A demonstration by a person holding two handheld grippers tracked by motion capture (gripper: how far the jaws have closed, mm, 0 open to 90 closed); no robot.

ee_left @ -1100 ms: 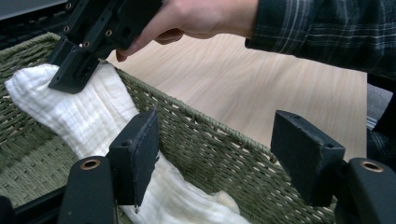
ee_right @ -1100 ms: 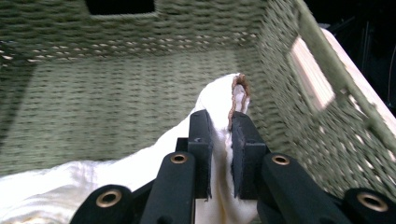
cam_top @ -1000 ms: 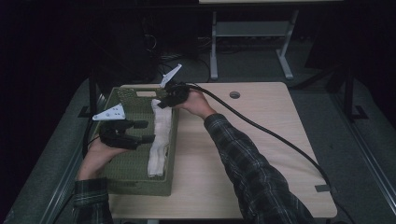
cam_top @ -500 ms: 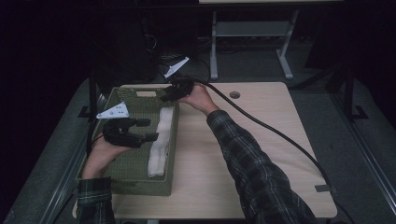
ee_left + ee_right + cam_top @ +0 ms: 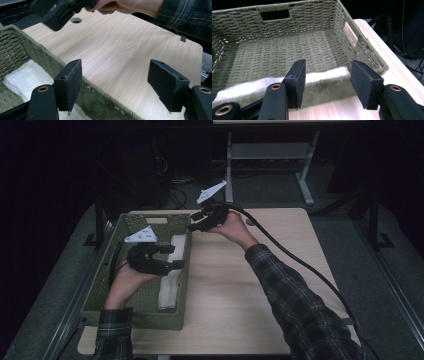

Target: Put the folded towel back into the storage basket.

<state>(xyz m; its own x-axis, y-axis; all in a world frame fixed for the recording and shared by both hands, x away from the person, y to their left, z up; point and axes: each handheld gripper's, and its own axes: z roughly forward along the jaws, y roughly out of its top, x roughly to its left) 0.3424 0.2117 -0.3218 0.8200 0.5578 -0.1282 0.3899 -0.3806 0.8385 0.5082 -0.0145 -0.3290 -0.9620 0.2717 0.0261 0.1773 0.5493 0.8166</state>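
Note:
A green woven basket (image 5: 100,292) sits on the left part of the wooden table (image 5: 240,285). A folded white towel (image 5: 170,280) lies along the basket's right inner wall (image 5: 324,75), also seen as the towel (image 5: 22,78) in the left gripper view. My left gripper (image 5: 172,256) hovers open over the basket, jaws pointing right across the basket rim (image 5: 82,82), nothing between them. My right gripper (image 5: 192,225) is open and empty, held above the table just outside the basket's far right corner, facing the basket (image 5: 287,50).
A cable (image 5: 300,260) trails from the right gripper across the table to the right. A round hole (image 5: 75,20) is in the tabletop near the far edge. Beyond the table stand desk legs (image 5: 305,185) on a dark floor.
The right gripper has pulled back out of the basket, rising and moving right over the table. The left gripper has stayed over the basket, shifting only slightly.

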